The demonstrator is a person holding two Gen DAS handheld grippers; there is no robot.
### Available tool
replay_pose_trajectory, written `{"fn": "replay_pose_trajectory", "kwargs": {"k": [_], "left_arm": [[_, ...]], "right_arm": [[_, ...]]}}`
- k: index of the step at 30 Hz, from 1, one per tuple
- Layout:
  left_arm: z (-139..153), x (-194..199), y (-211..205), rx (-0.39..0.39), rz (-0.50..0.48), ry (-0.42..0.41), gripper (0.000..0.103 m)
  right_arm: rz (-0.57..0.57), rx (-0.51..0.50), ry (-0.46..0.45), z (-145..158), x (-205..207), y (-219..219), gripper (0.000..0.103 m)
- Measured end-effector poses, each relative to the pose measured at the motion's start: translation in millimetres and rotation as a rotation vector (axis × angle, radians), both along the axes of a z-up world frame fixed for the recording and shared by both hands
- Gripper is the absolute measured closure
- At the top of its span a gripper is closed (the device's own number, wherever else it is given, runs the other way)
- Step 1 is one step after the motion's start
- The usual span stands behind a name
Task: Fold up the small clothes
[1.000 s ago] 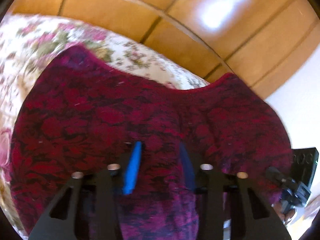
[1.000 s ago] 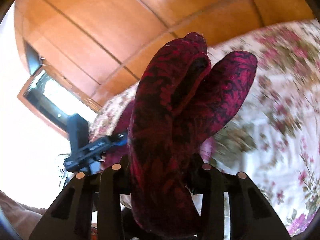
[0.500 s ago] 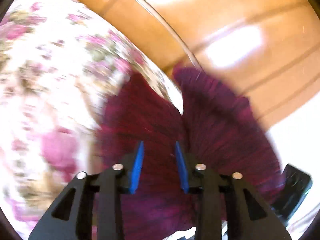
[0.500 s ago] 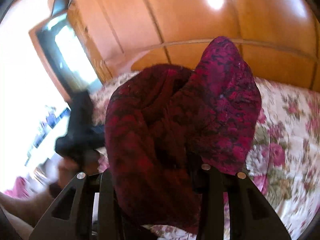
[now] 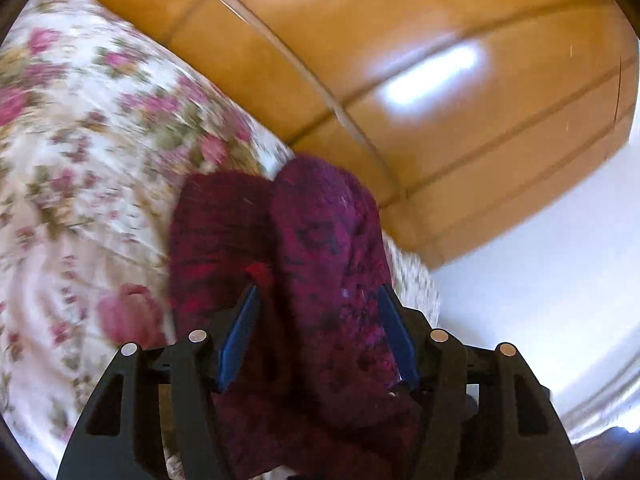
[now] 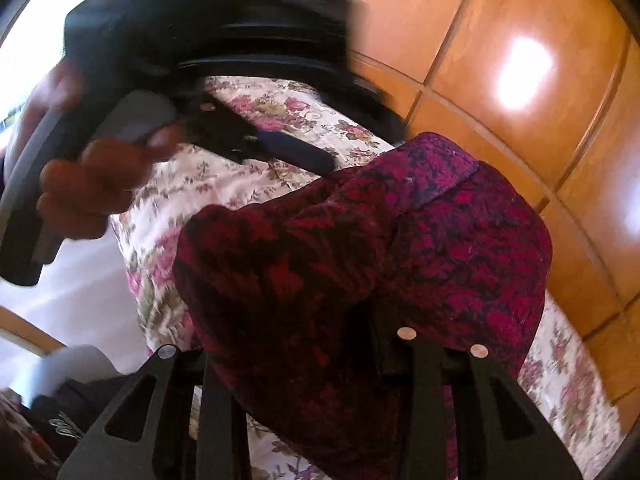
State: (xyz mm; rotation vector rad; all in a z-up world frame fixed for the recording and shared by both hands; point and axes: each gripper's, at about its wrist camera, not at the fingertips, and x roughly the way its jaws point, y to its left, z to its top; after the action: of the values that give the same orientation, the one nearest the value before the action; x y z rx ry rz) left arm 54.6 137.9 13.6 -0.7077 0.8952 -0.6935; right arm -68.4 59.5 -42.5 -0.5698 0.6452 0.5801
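1. left gripper [image 5: 316, 320], lower centre, has its blue pads spread around a bunched fold of the crimson garment [image 5: 320, 248].
2. right gripper [image 6: 304, 344], lower centre, pinches the crimson garment, which hangs over the floral bedspread [image 6: 224, 184].

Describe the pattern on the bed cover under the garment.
Cream bed cover printed with pink roses and green leaves, sharpest in the right wrist view.
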Motion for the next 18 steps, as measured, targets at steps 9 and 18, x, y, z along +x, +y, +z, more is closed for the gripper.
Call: {"fn": "replay_pose_trajectory", "kwargs": {"k": [9,18], "left_arm": [[13,11,-39,0.248,-0.005,-0.037,0.082],[22,-20,-14,0.312,0.081,-0.053,0.085]], "right_arm": [[0.079,0.292,0.195,26,6,-50,0.027],[-0.079,0.546,0.295,45,39,-155,0.030]]}}
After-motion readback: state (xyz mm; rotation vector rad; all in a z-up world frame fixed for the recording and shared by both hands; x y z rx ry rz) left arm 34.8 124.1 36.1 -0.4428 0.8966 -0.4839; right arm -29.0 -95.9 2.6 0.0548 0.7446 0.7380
